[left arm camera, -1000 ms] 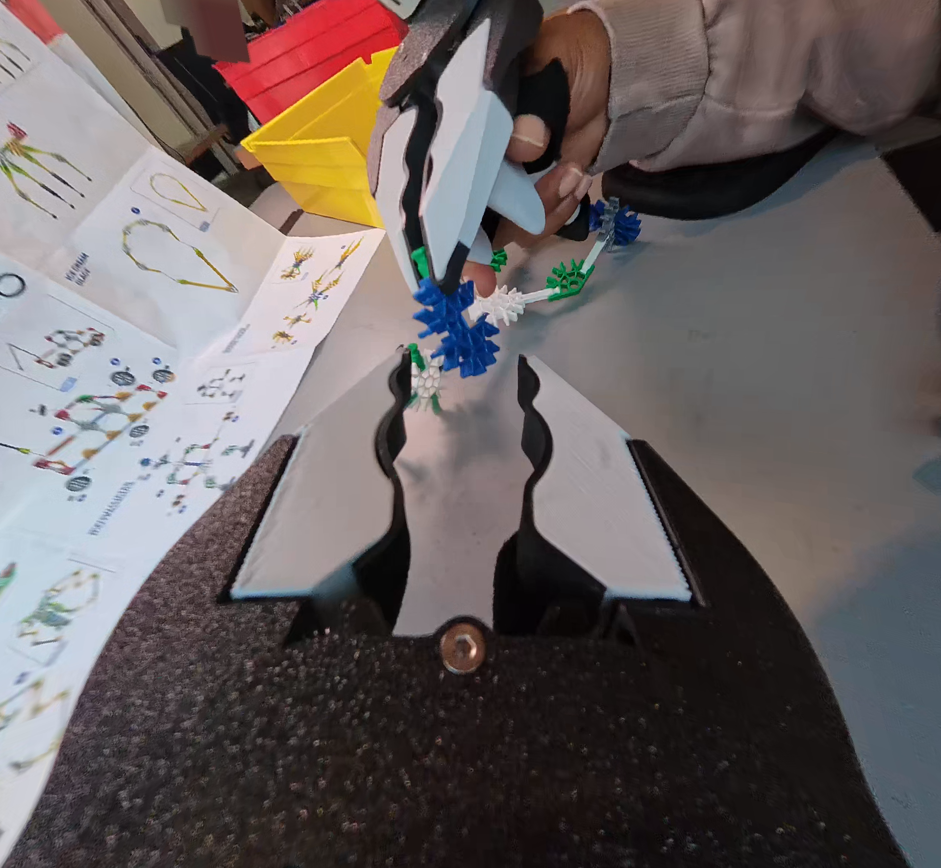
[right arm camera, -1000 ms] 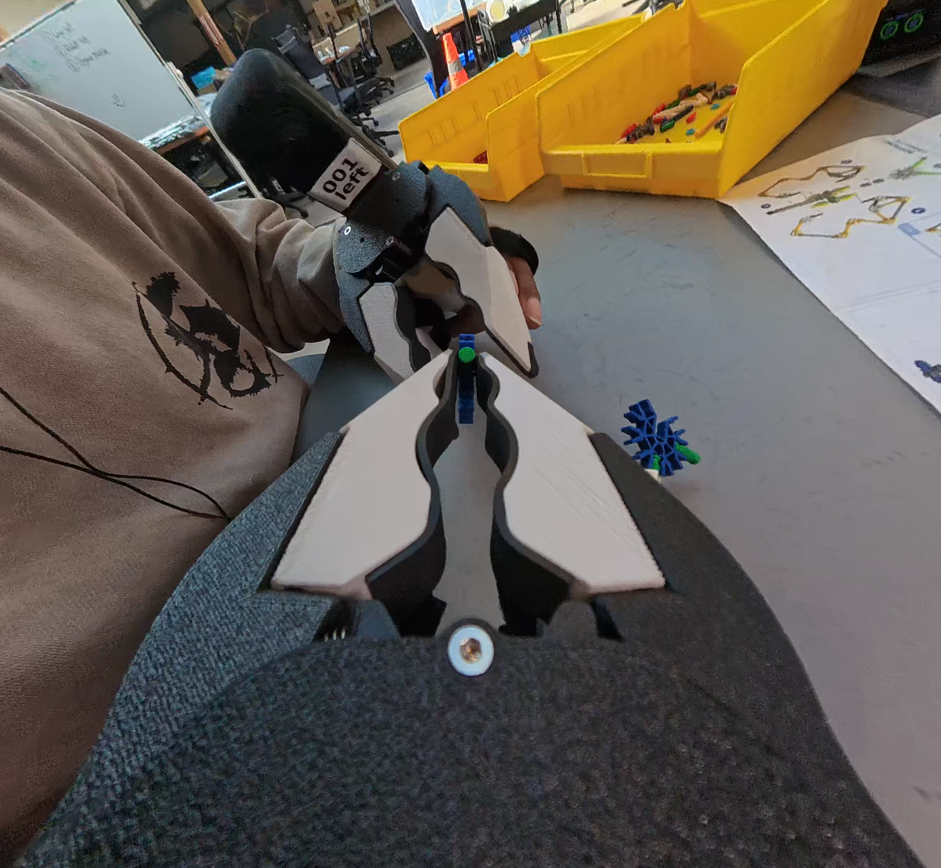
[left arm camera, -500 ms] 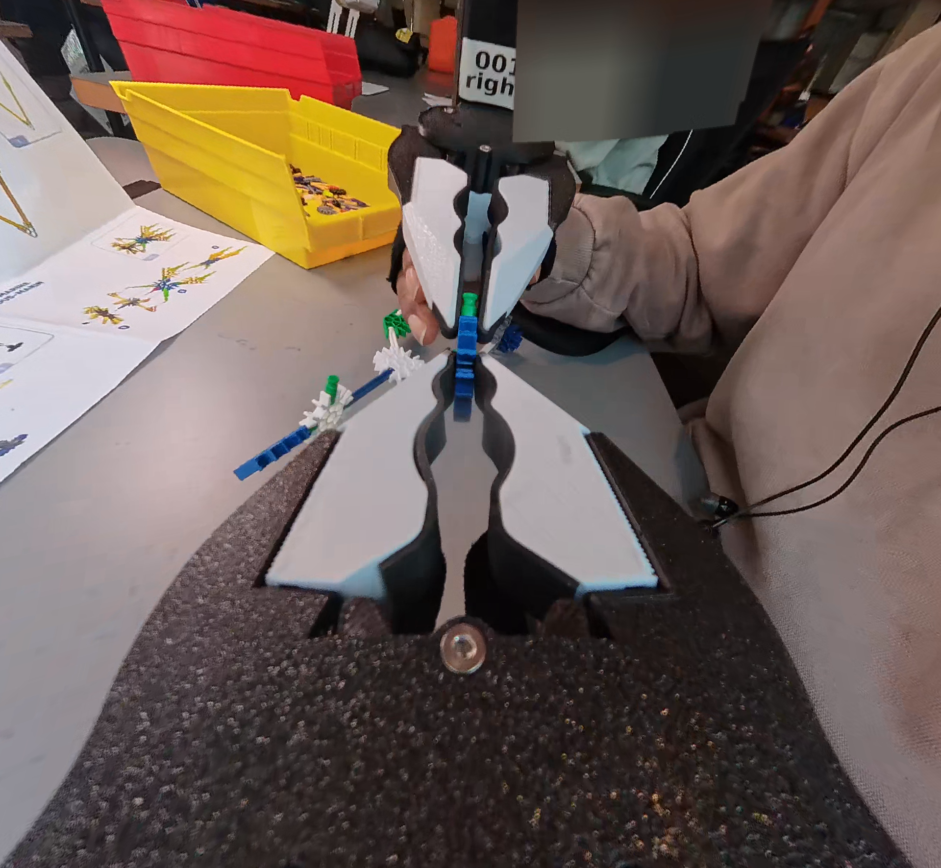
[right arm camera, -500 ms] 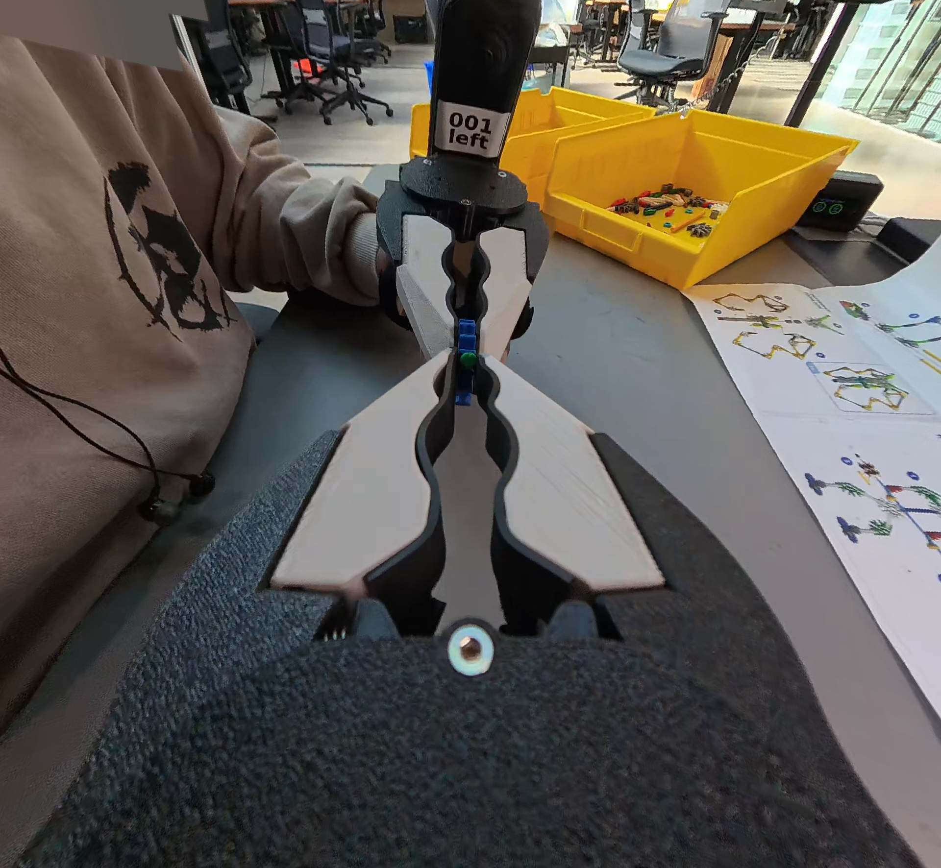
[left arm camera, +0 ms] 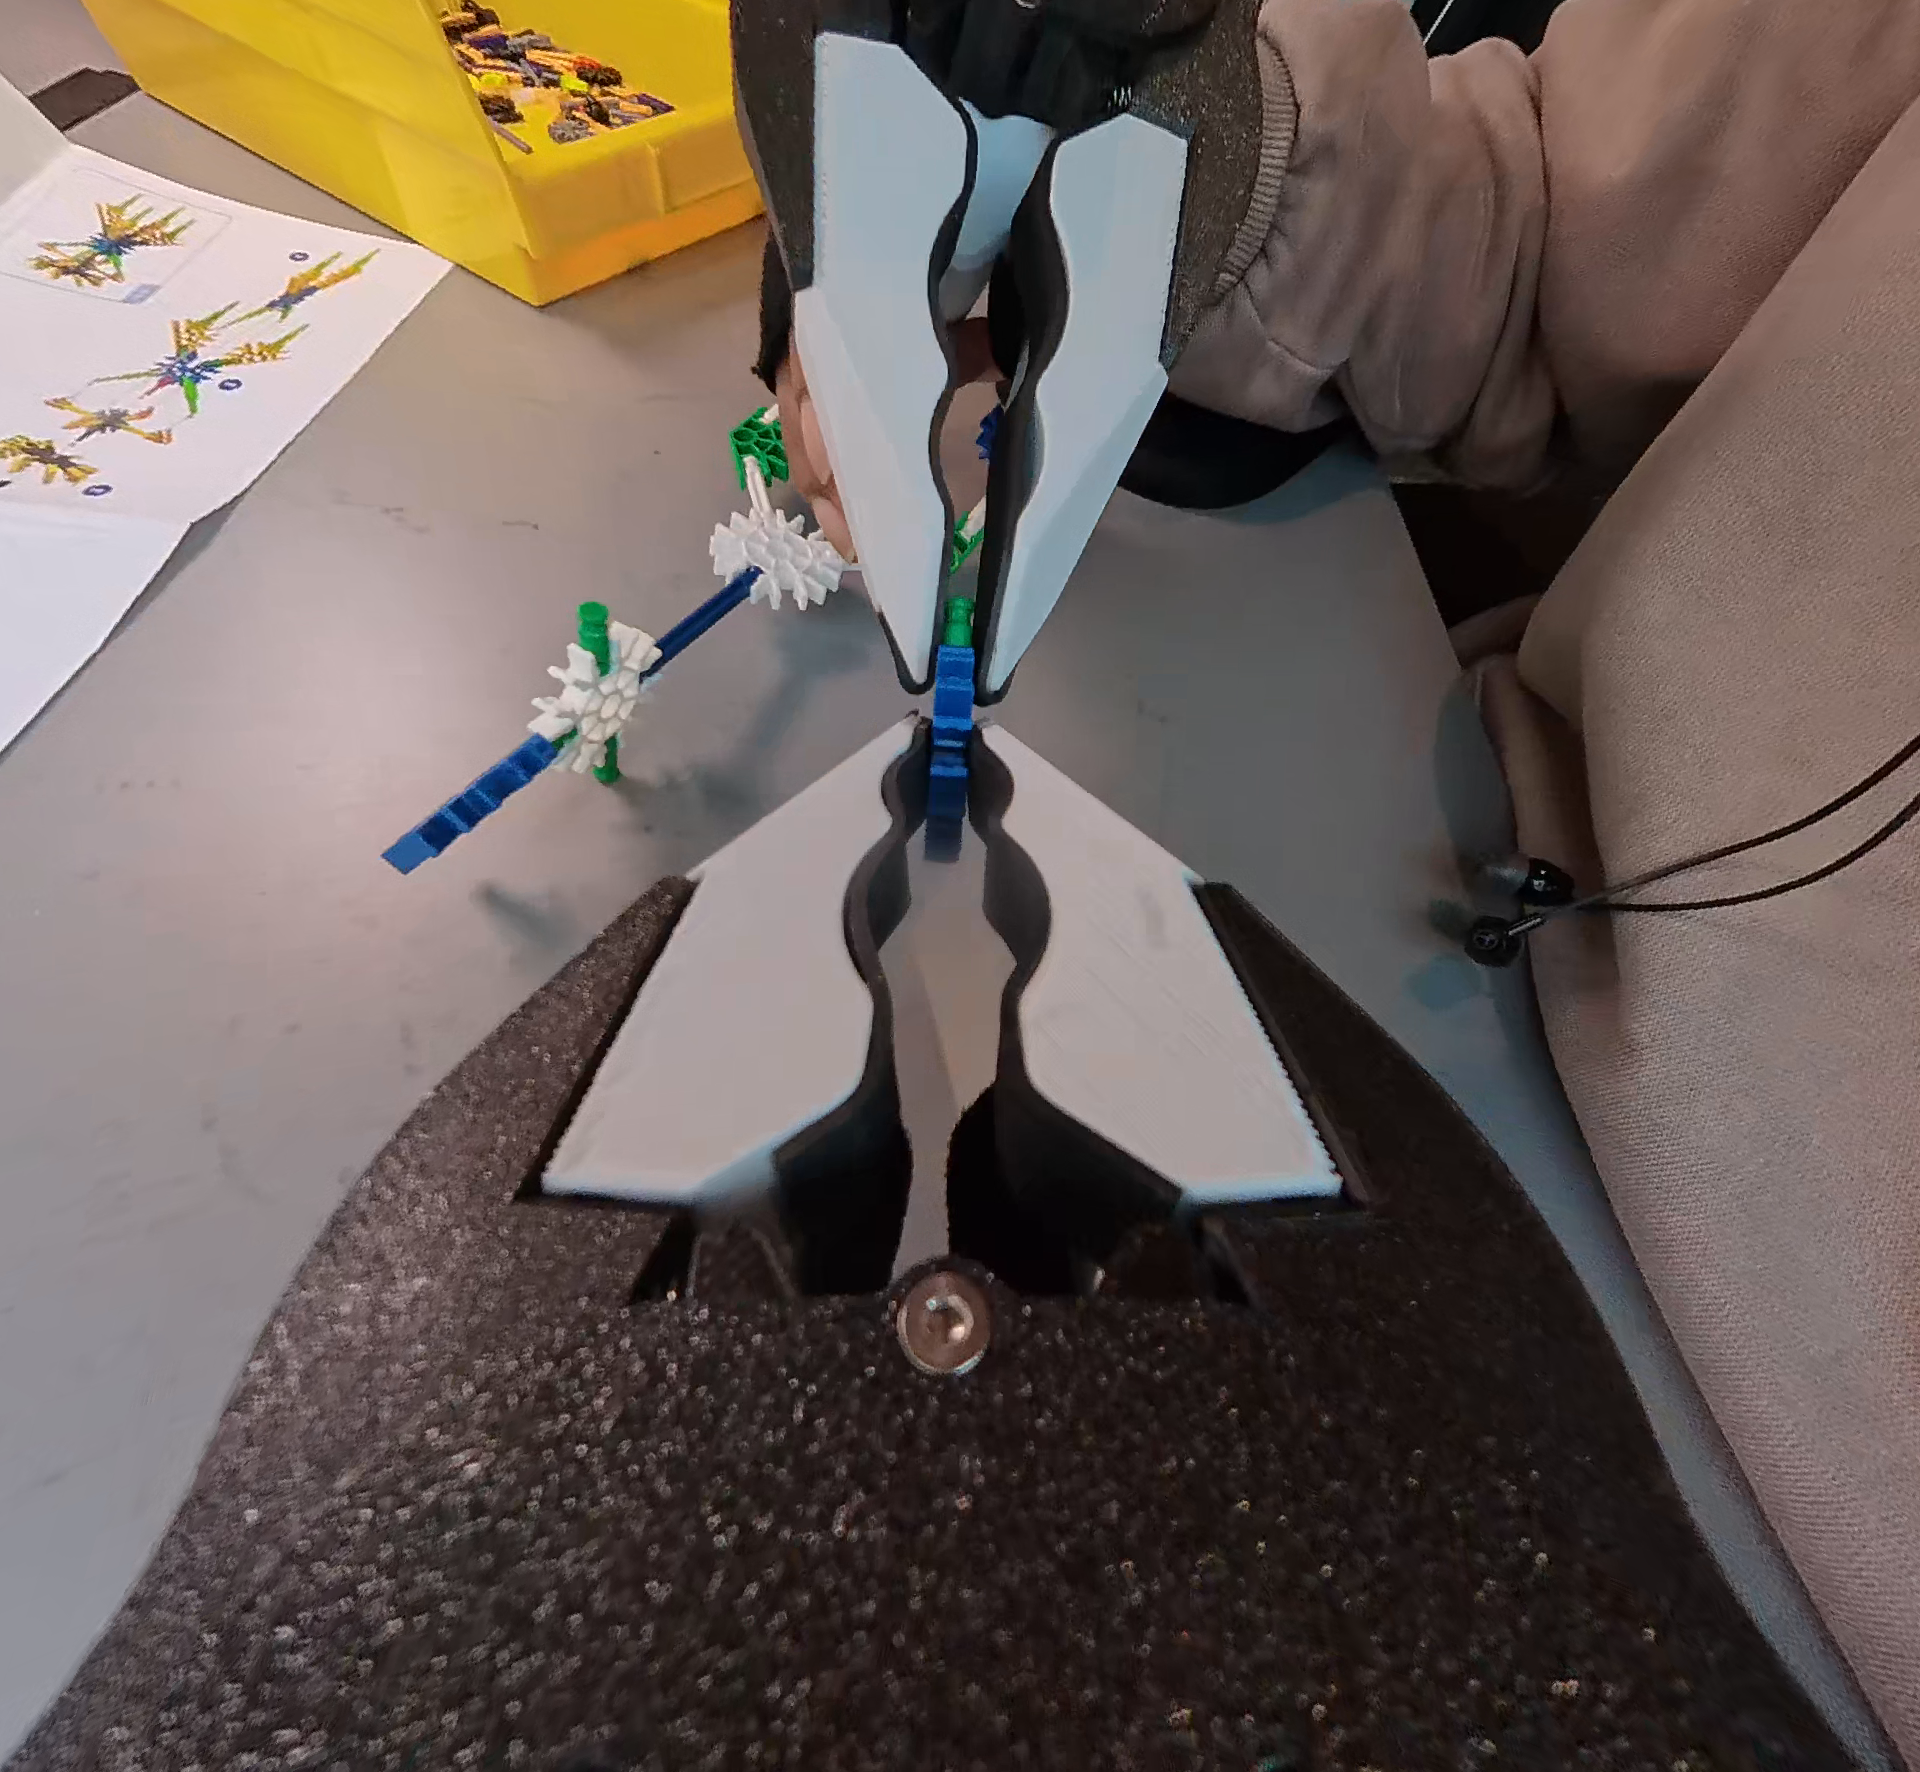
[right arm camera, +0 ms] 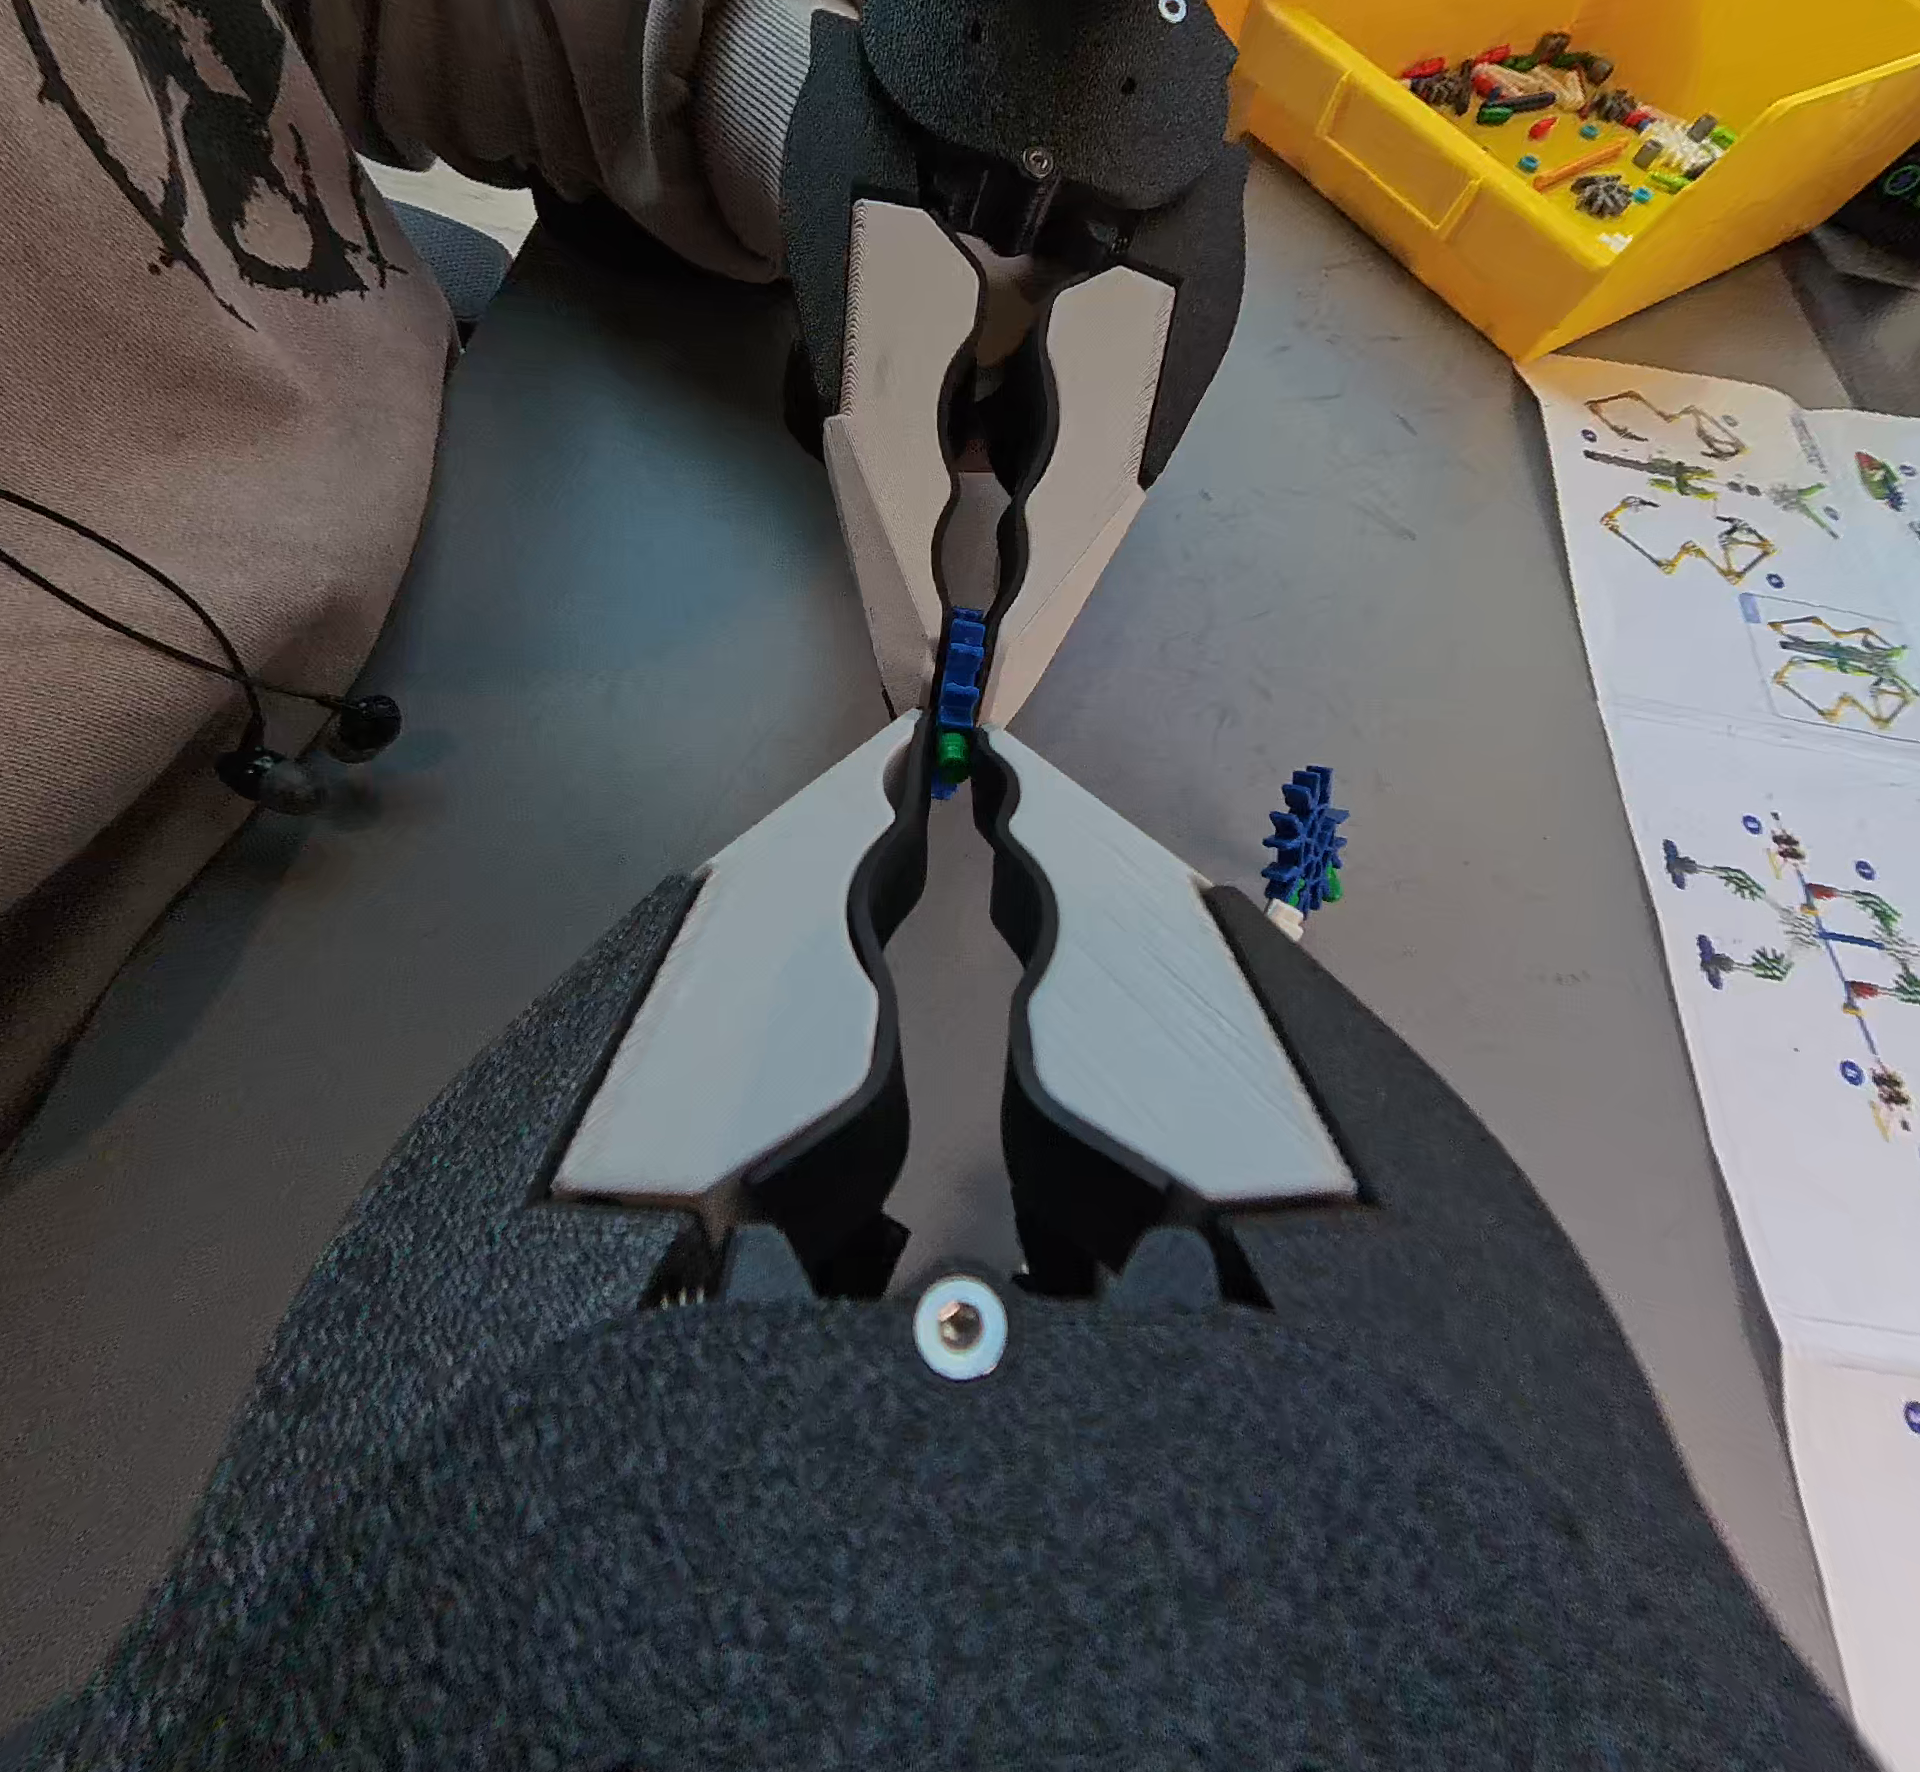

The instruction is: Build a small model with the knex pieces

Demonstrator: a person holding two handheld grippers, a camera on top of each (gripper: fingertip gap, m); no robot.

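Note:
My left gripper [left arm camera: 951, 727] is shut on a blue toothed connector [left arm camera: 945, 772], held edge-on above the grey table [left arm camera: 312, 891]. My right gripper [right arm camera: 951, 735] is shut on a short green rod [right arm camera: 950, 746] that has a blue piece on it. The two grippers meet tip to tip, and the parts touch between them. In the left wrist view the right gripper [left arm camera: 951, 678] comes down from above with the green rod [left arm camera: 958, 626]. In the right wrist view the left gripper [right arm camera: 956, 706] holds the blue connector [right arm camera: 962, 657].
A build of white connectors, a blue rod and green rods [left arm camera: 613, 694] lies left of the grippers. A loose blue connector [right arm camera: 1304, 839] stands on the table. There are yellow bins of parts [left arm camera: 312, 60] [right arm camera: 1558, 195], instruction sheets [left arm camera: 156, 351] [right arm camera: 1766, 787], earbuds [left arm camera: 1507, 912] and a person's sleeves. My left and right fingertips are right by each other.
My left gripper was open a second ago and has shut on the blue connector. Both grippers have drawn closer together and tilted down toward the table.

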